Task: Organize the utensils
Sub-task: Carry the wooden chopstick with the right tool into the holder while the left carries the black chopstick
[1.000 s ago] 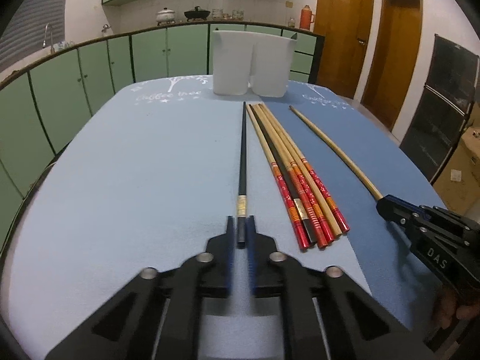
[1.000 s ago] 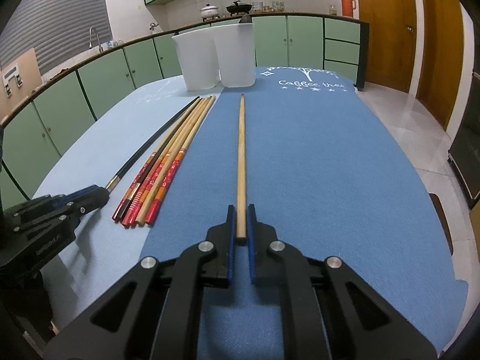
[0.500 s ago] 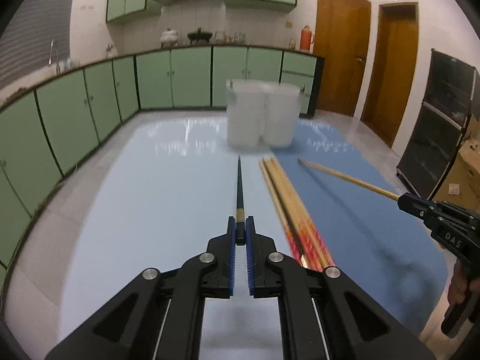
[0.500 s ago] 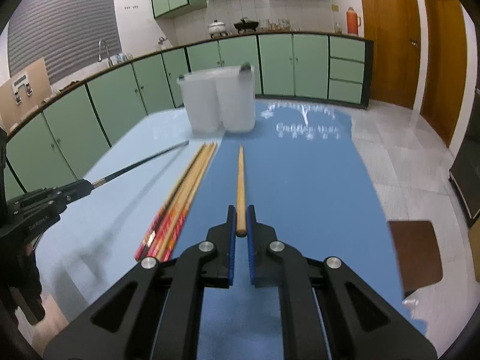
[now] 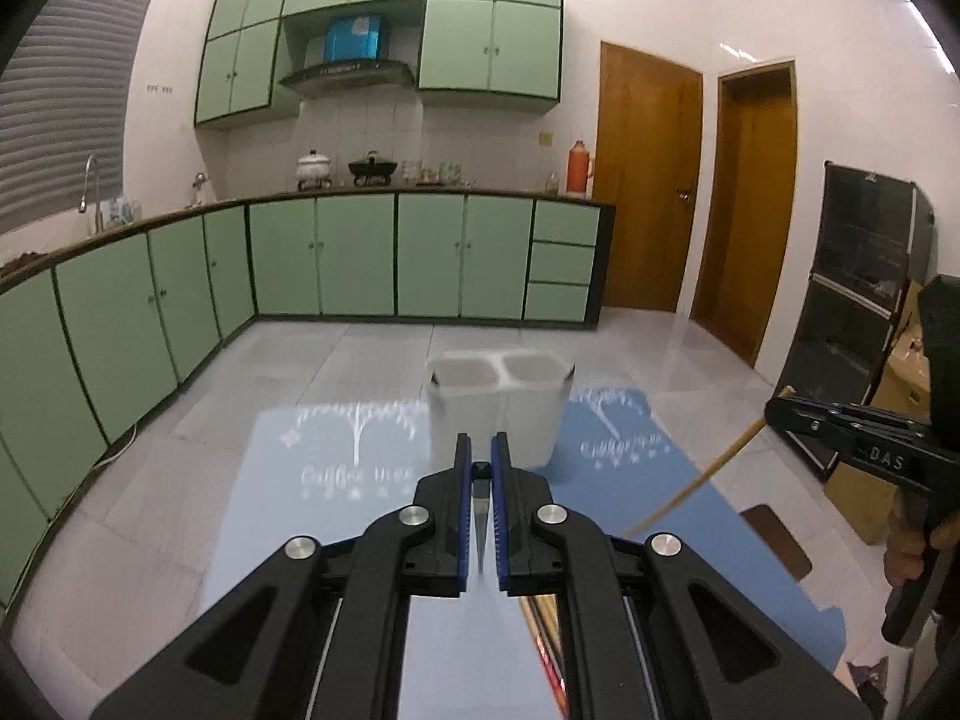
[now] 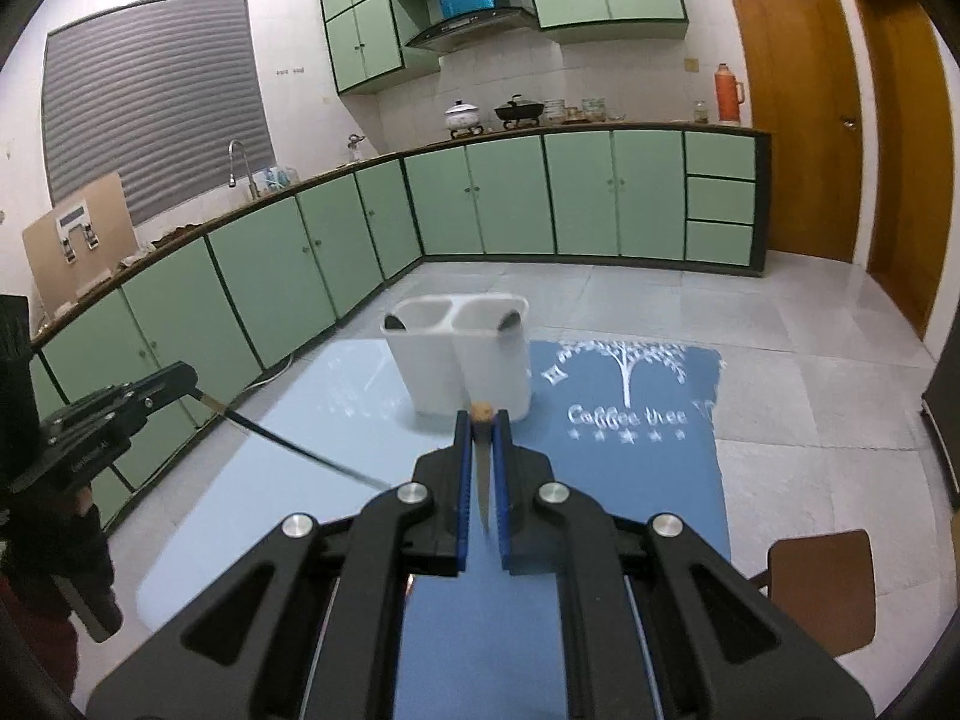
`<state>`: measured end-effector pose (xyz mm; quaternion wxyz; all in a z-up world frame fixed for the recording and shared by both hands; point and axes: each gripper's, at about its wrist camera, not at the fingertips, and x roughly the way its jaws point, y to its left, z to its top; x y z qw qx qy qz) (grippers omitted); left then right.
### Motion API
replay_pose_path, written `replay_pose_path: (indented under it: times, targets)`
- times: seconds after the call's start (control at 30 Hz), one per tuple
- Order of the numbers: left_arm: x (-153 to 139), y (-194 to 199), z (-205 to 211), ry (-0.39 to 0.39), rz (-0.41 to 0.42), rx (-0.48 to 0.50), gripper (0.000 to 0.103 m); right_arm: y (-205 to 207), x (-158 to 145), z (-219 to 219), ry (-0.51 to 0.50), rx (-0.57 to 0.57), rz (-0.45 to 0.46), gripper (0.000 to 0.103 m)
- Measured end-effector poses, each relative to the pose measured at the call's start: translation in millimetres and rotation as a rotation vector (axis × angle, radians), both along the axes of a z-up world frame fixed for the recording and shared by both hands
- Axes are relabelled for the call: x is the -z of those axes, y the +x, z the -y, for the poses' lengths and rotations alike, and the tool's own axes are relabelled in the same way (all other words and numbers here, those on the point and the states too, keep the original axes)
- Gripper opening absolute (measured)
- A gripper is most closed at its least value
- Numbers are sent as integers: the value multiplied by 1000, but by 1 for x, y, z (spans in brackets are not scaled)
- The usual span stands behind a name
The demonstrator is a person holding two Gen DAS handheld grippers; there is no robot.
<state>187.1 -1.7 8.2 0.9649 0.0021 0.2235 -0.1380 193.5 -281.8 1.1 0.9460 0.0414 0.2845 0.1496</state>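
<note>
My left gripper [image 5: 481, 456] is shut on a black chopstick [image 5: 480, 474], lifted off the table with its tip hanging down and forward [image 6: 288, 443]. My right gripper [image 6: 482, 427] is shut on a plain wooden chopstick [image 6: 482, 411], also raised and slanting down [image 5: 702, 477]. A white two-compartment utensil holder [image 5: 498, 402] stands at the table's far end, just beyond both grippers [image 6: 459, 354]. A bundle of red-banded chopsticks [image 5: 543, 642] lies on the table below my left gripper, mostly hidden.
The table has a pale blue mat [image 5: 336, 480] on the left and a darker blue mat [image 6: 630, 450] on the right. Green kitchen cabinets [image 6: 510, 204] line the back wall. A brown stool [image 6: 822, 582] stands right of the table.
Both grippers have lifted their chopsticks off the table and risen, tilting the views upward. The holder now sits lower and closer ahead.
</note>
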Motion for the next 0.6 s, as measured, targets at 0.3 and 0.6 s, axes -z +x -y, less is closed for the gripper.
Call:
replay_pose_path:
  times: [0.3, 0.6]
  targets:
    - [-34, 28, 5, -13, 54, 35, 6, 42, -59, -2, -2, -58, 64, 6]
    - [-101, 72, 17, -31, 238, 36, 6, 98, -118, -3, 6, -53, 173, 6]
